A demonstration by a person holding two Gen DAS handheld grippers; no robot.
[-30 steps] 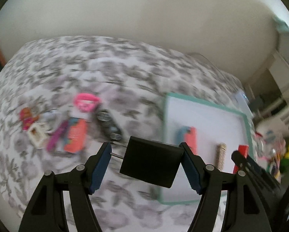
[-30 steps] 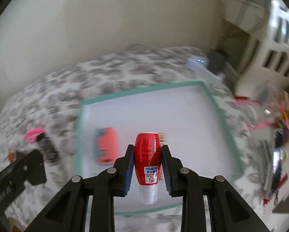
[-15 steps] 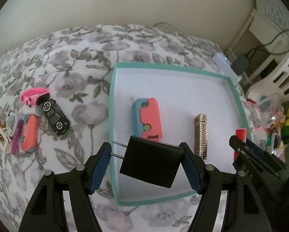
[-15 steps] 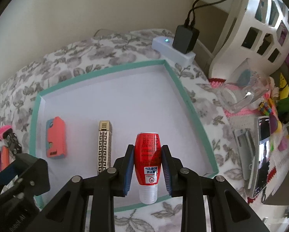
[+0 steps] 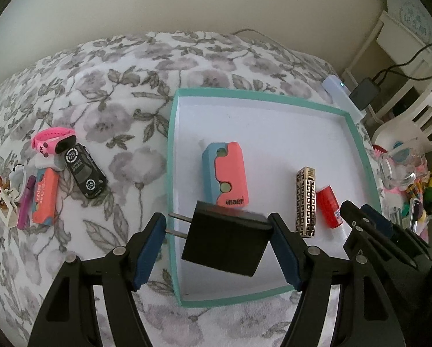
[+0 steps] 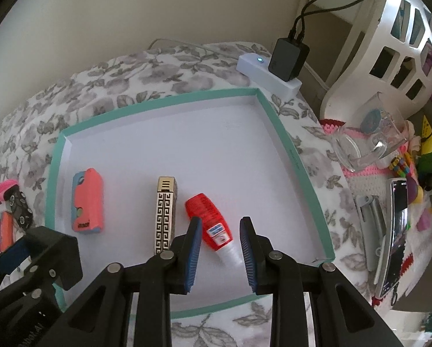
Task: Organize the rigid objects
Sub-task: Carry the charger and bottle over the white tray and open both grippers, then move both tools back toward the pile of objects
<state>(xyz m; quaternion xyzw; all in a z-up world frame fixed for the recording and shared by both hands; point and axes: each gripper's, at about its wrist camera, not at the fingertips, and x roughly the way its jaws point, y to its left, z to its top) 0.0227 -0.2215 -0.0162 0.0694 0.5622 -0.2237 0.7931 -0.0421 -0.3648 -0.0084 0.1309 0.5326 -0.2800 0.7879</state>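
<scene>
1. The left gripper point(image 5: 217, 238) clenches a black plug adapter point(image 5: 226, 241), prongs pointing left, above the near left corner of the teal tray point(image 5: 171, 156).
2. The right gripper point(image 6: 220, 244) is spread, released; the red bottle point(image 6: 211, 225) lies between its tips, cap nearest.
3. Beyond, a gold lighter point(image 6: 165, 214) and pink case point(image 6: 88, 201) lie lengthwise.

— What sort of place is this?

— A home, most likely a bedroom: a floral bedspread point(image 5: 106, 110) covers the soft surface carrying everything.

— Anything else?

— By its right edge, a white power strip point(image 6: 266, 72) holding a black adapter point(image 6: 288, 57), a phone point(image 6: 396, 234) on crochet, white furniture point(image 6: 389, 43).
</scene>
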